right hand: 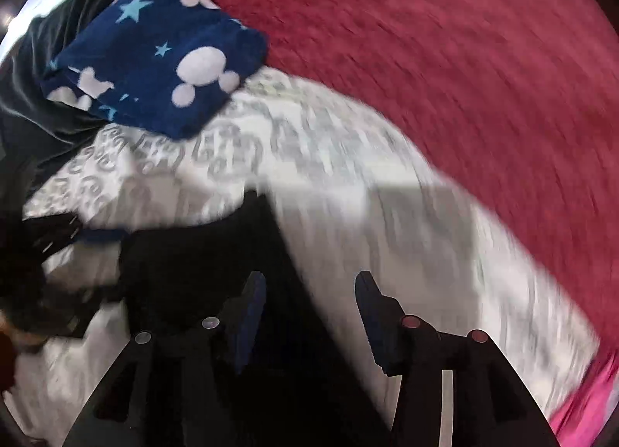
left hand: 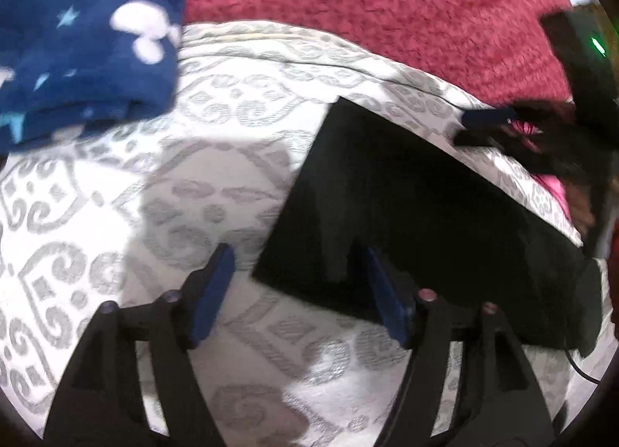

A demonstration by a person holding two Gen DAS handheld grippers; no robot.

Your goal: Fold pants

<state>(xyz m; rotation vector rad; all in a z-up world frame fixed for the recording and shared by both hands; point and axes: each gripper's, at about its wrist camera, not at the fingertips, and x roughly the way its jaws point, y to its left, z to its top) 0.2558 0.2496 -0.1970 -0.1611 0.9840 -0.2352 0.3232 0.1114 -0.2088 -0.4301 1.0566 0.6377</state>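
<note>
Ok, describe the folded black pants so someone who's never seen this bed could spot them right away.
Start at the white bedspread with grey swirls, below the red blanket. The black pants lie flat on it as a neat dark rectangle. The other folded garment, the blue star-print fleece, is patterned; the pants are plain black.

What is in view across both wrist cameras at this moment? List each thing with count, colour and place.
black pants: one, black, folded flat on the patterned cover, beside the left gripper's right finger.
star-print fabric: one folded piece, navy with white and light blue shapes, at the far left of the cover.
patterned cover: one, white with grey motifs, under everything.
red blanket: one, dark red, fuzzy, beyond the cover.
dark garment: one, dark grey, behind the star-print fabric.
pink fabric: one patch, bright pink, at the right edge.
left gripper: one, black with blue pads, open, holding nothing.
right gripper: one, black with blue pads, open over the pants' edge.
</note>
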